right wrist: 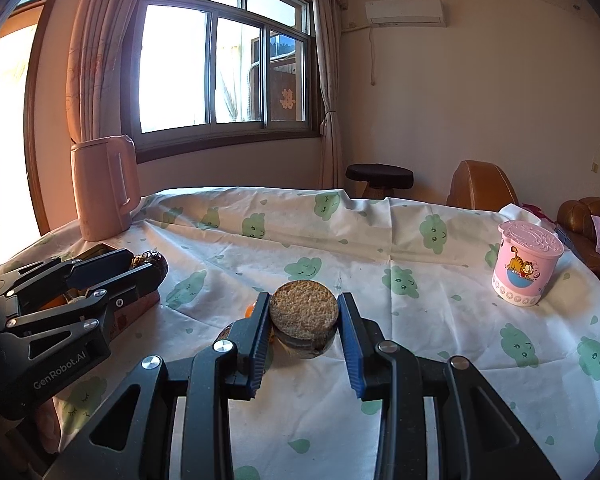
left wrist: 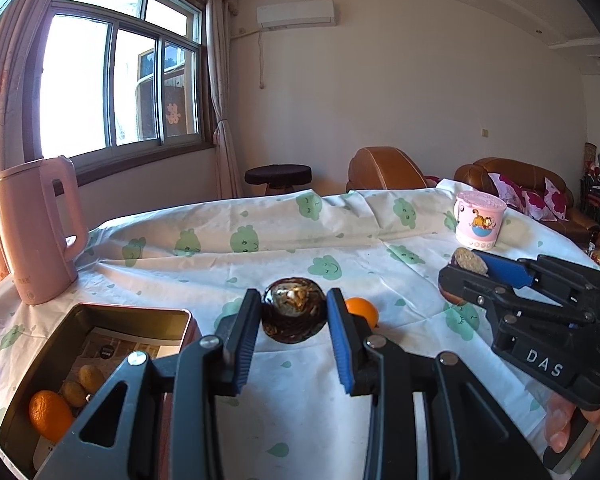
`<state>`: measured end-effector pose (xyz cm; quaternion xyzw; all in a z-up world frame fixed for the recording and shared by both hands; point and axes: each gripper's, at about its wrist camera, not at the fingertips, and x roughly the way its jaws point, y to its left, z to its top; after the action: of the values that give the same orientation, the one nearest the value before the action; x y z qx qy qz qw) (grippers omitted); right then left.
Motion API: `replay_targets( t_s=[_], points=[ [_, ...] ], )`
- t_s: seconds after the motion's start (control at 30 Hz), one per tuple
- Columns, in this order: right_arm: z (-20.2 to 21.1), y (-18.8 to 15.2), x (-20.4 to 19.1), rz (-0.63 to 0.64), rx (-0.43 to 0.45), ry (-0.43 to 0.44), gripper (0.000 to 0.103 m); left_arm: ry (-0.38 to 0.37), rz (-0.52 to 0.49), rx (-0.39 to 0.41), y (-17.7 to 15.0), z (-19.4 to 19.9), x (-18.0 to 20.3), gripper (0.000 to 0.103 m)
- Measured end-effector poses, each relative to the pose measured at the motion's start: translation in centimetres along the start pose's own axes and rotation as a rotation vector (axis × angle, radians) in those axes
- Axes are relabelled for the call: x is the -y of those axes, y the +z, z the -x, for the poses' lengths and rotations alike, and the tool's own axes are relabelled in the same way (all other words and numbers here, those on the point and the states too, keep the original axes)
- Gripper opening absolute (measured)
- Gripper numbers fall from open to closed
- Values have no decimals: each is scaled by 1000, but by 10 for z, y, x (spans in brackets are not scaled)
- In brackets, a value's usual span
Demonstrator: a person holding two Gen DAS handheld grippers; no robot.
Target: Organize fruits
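My left gripper [left wrist: 294, 314] is shut on a dark shiny round fruit [left wrist: 294, 310] and holds it over the tablecloth; it also shows in the right wrist view [right wrist: 150, 262]. My right gripper [right wrist: 304, 318] is shut on a round brown fruit with a rough cut top [right wrist: 303, 314], seen from the left wrist view too [left wrist: 470, 261]. An orange [left wrist: 362, 310] lies on the cloth just behind the left gripper's right finger. A metal tin [left wrist: 100, 316] at lower left holds an orange [left wrist: 50, 414] and two small brown fruits [left wrist: 84, 386].
A pink kettle [left wrist: 36, 228] stands at the back left. A pink cartoon cup with lid [left wrist: 479, 220] stands at the back right. The table wears a white cloth with green clouds [left wrist: 300, 236]. Brown sofas lie beyond the table.
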<state>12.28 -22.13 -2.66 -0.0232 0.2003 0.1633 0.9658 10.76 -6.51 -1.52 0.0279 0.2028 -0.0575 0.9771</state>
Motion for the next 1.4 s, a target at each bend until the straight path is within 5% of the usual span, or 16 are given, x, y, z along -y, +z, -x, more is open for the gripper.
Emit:
replay_targets(
  t_s=[0.67, 1.4],
  points=[
    [13, -1, -13, 35, 52, -21, 35, 1, 28, 33, -6, 18, -10, 35],
    [16, 6, -80, 86, 54, 132, 35, 51, 78, 35, -15, 51, -55, 35]
  ],
)
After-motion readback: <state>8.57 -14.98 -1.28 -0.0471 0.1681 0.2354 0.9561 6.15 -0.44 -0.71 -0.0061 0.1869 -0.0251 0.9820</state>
